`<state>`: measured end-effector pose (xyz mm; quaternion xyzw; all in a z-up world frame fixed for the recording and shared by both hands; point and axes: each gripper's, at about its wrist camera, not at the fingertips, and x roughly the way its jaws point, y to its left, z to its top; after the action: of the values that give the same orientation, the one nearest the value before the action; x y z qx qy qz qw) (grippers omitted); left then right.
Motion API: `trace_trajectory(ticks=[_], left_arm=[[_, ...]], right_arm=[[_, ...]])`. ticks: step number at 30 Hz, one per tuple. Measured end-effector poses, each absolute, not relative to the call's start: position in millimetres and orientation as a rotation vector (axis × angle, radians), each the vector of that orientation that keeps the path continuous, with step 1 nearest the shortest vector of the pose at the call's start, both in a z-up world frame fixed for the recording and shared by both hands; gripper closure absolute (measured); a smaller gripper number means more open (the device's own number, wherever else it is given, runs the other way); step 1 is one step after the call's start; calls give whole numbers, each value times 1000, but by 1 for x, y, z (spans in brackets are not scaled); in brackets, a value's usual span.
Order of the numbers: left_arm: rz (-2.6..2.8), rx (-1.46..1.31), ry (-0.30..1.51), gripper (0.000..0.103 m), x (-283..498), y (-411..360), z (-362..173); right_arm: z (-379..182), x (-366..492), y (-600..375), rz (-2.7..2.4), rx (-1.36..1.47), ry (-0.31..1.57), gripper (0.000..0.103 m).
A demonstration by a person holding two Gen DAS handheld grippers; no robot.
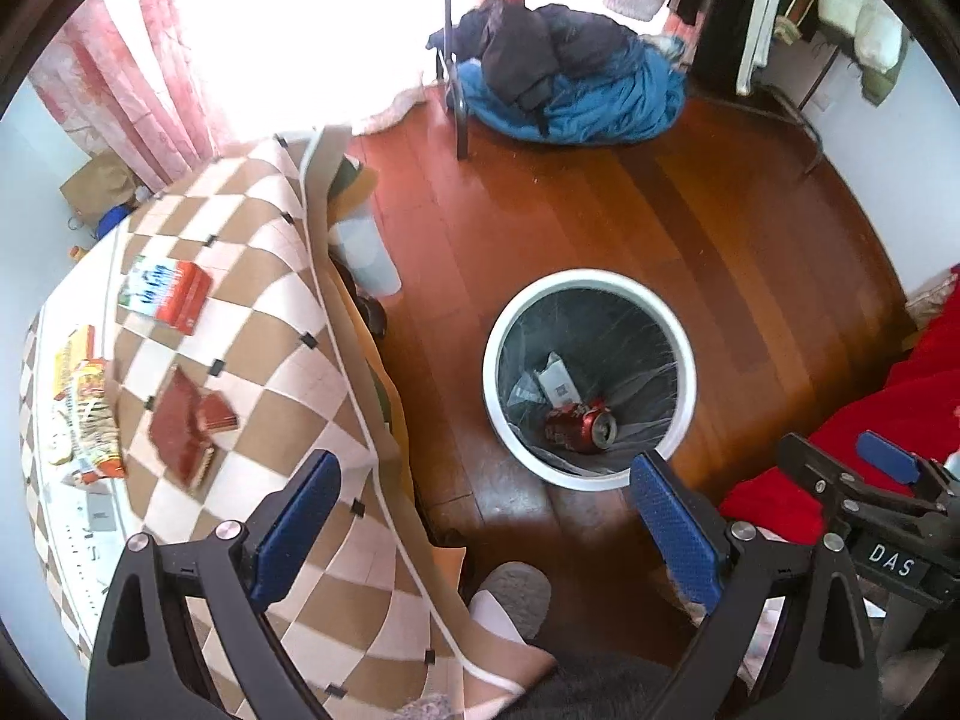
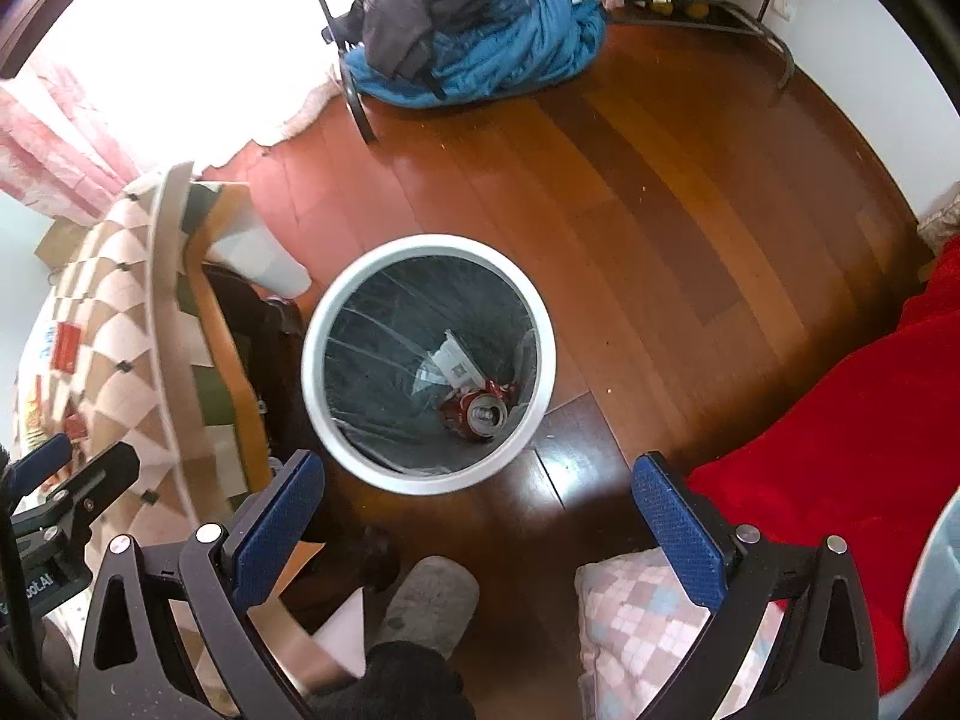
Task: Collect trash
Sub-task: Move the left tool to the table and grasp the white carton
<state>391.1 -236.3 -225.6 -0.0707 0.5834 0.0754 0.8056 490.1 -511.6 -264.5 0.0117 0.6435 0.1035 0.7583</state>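
A round white-rimmed trash bin (image 1: 684, 354) with a dark liner stands on the wooden floor; it also shows in the right wrist view (image 2: 543, 354). Inside lie a crushed red can (image 1: 579, 426) (image 2: 477, 411) and a white paper wrapper (image 1: 555, 384) (image 2: 453, 360). On the checkered table (image 1: 270, 360) lie a red-and-white box (image 1: 165, 294), a snack packet (image 1: 84, 408) and red wrappers (image 1: 186, 426). My left gripper (image 1: 486, 528) is open and empty, held above the table's edge and the floor. My right gripper (image 2: 480, 528) is open and empty, above the floor just before the bin.
A blue and dark pile of clothes (image 1: 570, 78) lies by a metal rack leg (image 1: 459, 114) at the far side. A red blanket (image 2: 840, 420) fills the right. A slippered foot (image 2: 429, 606) and a checkered cushion (image 2: 642, 630) are below. A translucent container (image 1: 366, 252) stands beside the table.
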Motion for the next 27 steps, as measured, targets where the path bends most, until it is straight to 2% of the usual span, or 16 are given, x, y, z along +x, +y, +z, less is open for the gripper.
trace_trajectory(ticks=[8, 16, 21, 27], left_arm=[[182, -179, 1144, 4, 359, -221, -158], [315, -249, 1032, 4, 314, -148, -107], [459, -307, 1046, 4, 284, -68, -124], [650, -514, 1132, 6, 240, 46, -192]], right_arm=[[-187, 463, -511, 254, 73, 1298, 0], [-98, 439, -478, 359, 136, 1168, 0], [-77, 426, -410, 488, 98, 1159, 0], [-120, 411, -295, 642, -18, 1248, 0]])
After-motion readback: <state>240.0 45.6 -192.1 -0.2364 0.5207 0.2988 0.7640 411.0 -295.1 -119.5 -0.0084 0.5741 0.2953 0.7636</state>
